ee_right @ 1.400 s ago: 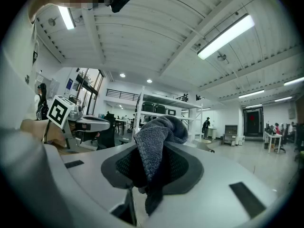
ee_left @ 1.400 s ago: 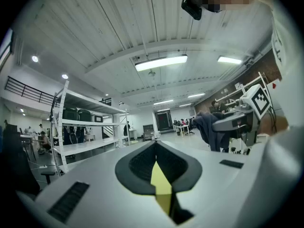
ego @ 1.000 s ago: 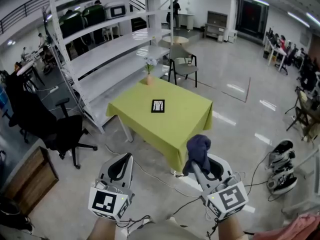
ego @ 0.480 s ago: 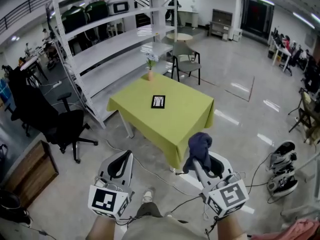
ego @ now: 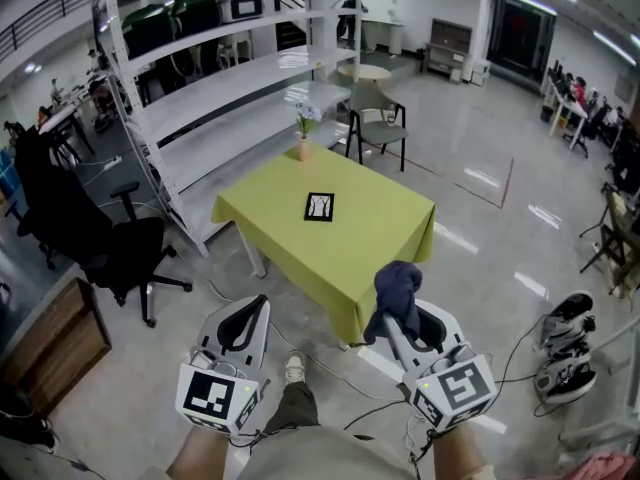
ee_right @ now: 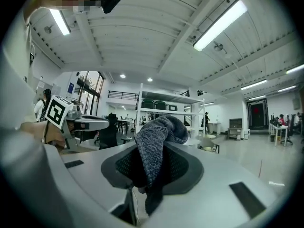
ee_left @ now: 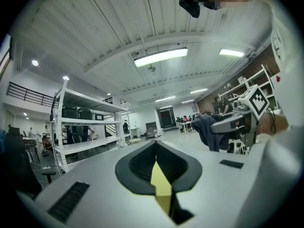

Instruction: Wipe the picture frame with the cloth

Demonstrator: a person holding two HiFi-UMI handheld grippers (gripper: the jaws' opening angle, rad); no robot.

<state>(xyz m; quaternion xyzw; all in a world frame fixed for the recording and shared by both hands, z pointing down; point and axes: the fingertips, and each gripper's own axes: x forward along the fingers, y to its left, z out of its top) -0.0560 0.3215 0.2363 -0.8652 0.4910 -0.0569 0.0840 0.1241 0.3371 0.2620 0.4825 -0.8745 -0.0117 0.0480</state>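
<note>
A small black picture frame (ego: 319, 207) lies flat in the middle of a table with a yellow-green cloth cover (ego: 380, 238), well ahead of both grippers. My right gripper (ego: 400, 318) is shut on a dark blue-grey cloth (ego: 397, 292), which bunches up above the jaws; the right gripper view shows the cloth (ee_right: 156, 144) clamped between them. My left gripper (ego: 245, 320) is shut with nothing in it, its jaws (ee_left: 159, 175) meeting. Both grippers hover low, short of the table's near corner.
A vase with flowers (ego: 303, 133) stands at the table's far corner. White shelving (ego: 215, 88) runs along the left, a black office chair (ego: 120, 253) sits left of the table, a grey chair (ego: 380, 123) behind it. Cables (ego: 330, 368) trail on the floor; shoes (ego: 565, 343) lie right.
The view has moved a little closer to the table. A foot now shows between the grippers. Both grippers keep their pose, the cloth still held.
</note>
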